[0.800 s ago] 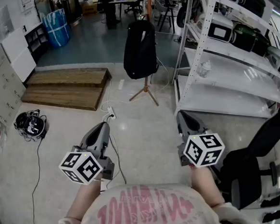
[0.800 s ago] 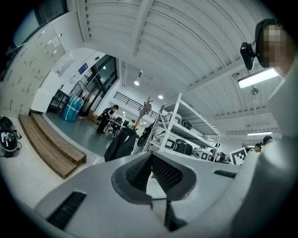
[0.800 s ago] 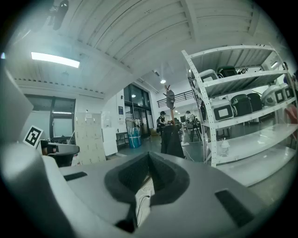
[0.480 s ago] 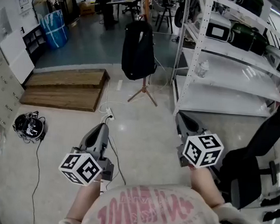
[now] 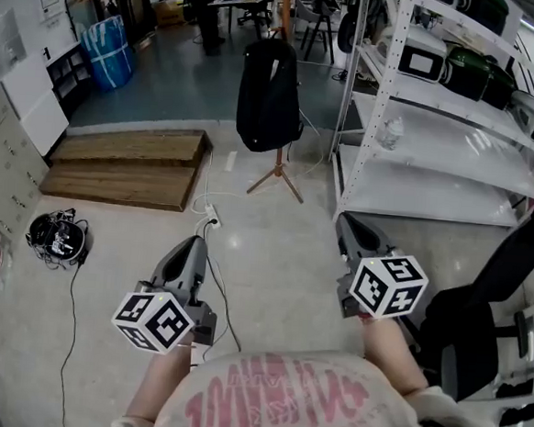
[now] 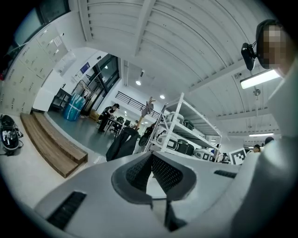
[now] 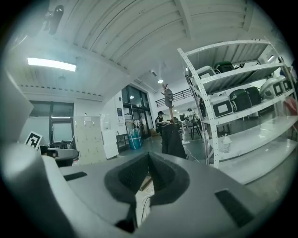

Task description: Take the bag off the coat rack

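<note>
I'm holding left gripper (image 5: 193,244) and right gripper (image 5: 348,227) low, both pinched together, empty (black bag (image 5: 269,93) is hanging on the coat rack (image 5: 276,175), well ahead).

Bag (image 5: 270,93): black matt cloth. Coat rack (image 5: 277,167): wooden legs. Platform (image 5: 128,162), ten o'clock: bare rough wood. Shelving (image 5: 438,139), two o'clock: white painted metal, smooth. Floor (image 5: 273,254): pale, smooth, faintly glossy finish.
</note>
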